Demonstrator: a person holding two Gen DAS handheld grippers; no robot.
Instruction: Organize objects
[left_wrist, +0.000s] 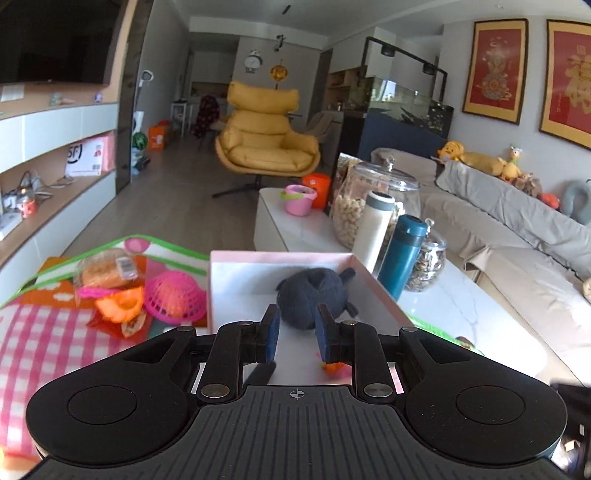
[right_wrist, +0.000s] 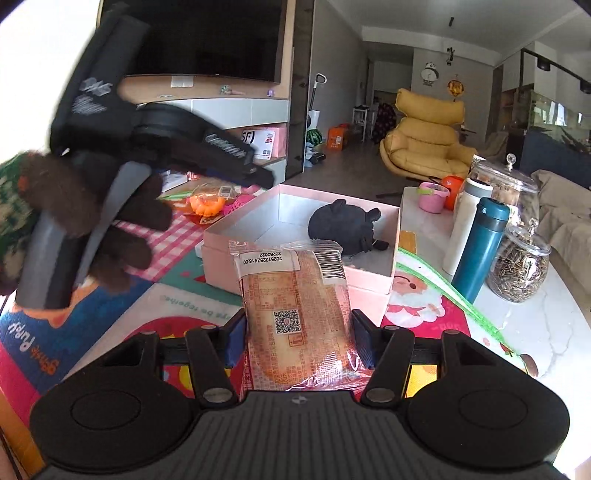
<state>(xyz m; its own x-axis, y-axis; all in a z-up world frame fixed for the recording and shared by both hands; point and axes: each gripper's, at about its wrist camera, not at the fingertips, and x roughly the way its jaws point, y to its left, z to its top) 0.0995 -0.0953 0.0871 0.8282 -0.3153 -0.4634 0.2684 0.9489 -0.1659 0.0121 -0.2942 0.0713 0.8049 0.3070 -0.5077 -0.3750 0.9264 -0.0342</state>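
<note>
- Left gripper (left_wrist: 295, 334): tilted downward, blue pads set a narrow gap apart with nothing pinched between them; a hand in a dark fuzzy glove (right_wrist: 110, 225) wraps its handle.
- Right gripper (right_wrist: 298, 343): tilted downward, pads pressed on both sides of a wrapped bread packet (right_wrist: 295, 314).

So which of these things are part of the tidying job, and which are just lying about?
Part of the job:
- pink box
- dark plush toy inside it
- wrapped bread in the right gripper
- toys on the mat: pink basket, orange toy

Lying about:
- teal flask
- white flask
- seed jar
- yellow armchair
</note>
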